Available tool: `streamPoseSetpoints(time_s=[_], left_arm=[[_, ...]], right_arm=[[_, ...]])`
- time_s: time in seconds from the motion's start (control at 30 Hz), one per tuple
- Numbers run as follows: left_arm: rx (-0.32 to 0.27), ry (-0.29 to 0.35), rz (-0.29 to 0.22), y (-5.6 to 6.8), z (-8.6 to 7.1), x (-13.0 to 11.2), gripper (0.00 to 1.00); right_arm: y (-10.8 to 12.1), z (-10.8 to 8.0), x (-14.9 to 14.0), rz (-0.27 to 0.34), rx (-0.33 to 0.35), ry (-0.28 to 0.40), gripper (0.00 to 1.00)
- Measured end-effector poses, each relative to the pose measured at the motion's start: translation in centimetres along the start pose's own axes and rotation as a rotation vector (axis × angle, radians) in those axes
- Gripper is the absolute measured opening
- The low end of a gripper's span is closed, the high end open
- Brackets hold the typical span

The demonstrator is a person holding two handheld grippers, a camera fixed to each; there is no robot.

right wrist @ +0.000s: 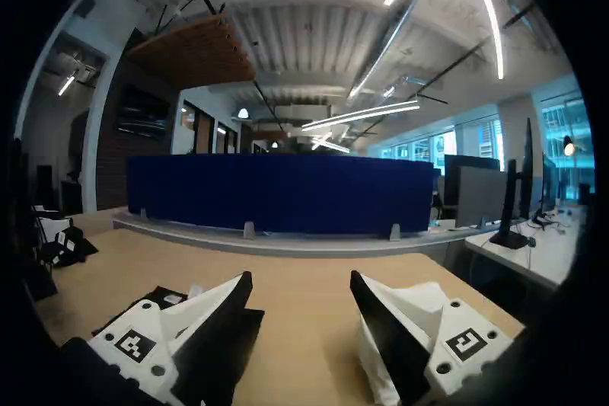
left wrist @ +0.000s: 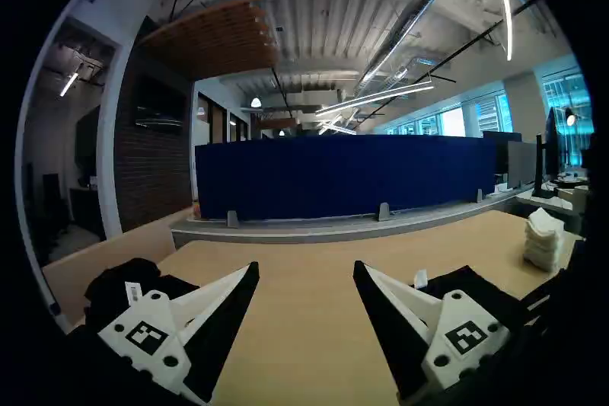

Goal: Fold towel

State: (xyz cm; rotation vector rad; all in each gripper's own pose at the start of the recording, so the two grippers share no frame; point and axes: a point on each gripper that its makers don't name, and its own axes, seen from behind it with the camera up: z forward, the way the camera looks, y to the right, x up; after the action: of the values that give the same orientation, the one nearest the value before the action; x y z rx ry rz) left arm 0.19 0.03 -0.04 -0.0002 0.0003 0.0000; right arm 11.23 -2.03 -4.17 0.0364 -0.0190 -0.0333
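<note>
Pale wood counter [left wrist: 304, 330] runs ahead of me to a long blue divider [left wrist: 342, 174] standing along its far edge.

In the left gripper view, my left claw [left wrist: 304, 265] is spread wide with nothing between its fingers, only bare wood. I count two dark pieces: one black cloth [left wrist: 122, 280] bunched beside the left finger, and a second black cloth [left wrist: 476, 284] beside the right finger, each with a small white tag. One stack of folded white towels [left wrist: 542, 238] sits near the counter's right edge, well apart from my fingers. The middle of the counter is open all the way to the divider.

In the right gripper view, my right claw [right wrist: 301, 275] is also spread wide and grips nothing. One white towel [right wrist: 419, 295] lies crumpled under and around the right finger, close to the counter's right edge. One flat black cloth [right wrist: 251, 330] lies under the left finger; whether either finger touches the cloth below it I cannot tell. Bare wood fills the gap between the fingers and reaches the divider [right wrist: 282, 193]. A separate desk [right wrist: 533, 254] on the right carries two screens [right wrist: 476, 193] that I can count. At the left edge sits a small black-and-white cluster [right wrist: 65, 246] that I cannot make out.
</note>
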Motion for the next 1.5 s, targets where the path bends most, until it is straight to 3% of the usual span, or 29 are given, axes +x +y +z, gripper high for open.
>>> streamPoseSetpoints(time_s=[0.2,0.4,0.7,0.97,1.17,1.37,1.5], left_arm=[[-0.009,0.007,0.005,0.6,-1.2,6.0,0.92],[-0.033,0.013,0.019,1.6,-2.2,10.8,0.92],[-0.068,0.012,0.03,3.5,-2.1,13.9,0.92],[-0.092,-0.009,0.022,4.3,-1.3,13.4,0.92],[-0.134,-0.045,0.049,4.6,-1.0,12.1,0.92],[-0.209,-0.115,0.062,5.6,-0.6,10.2,0.92],[-0.296,-0.166,0.068,7.2,-0.6,8.9,0.92]], right_arm=[[0.1,-0.8,6.7,-0.006,0.013,0.001,1.0],[-0.2,-1.0,11.3,-0.026,0.034,0.002,1.0],[-1.6,-0.7,13.7,-0.077,0.061,-0.012,1.0],[-2.6,0.1,13.5,-0.105,0.088,-0.027,1.0],[-3.5,0.6,12.2,-0.123,0.144,-0.075,1.0],[-5.1,1.0,10.2,-0.133,0.238,-0.165,1.0],[-6.2,1.0,8.7,-0.14,0.307,-0.231,1.0]])
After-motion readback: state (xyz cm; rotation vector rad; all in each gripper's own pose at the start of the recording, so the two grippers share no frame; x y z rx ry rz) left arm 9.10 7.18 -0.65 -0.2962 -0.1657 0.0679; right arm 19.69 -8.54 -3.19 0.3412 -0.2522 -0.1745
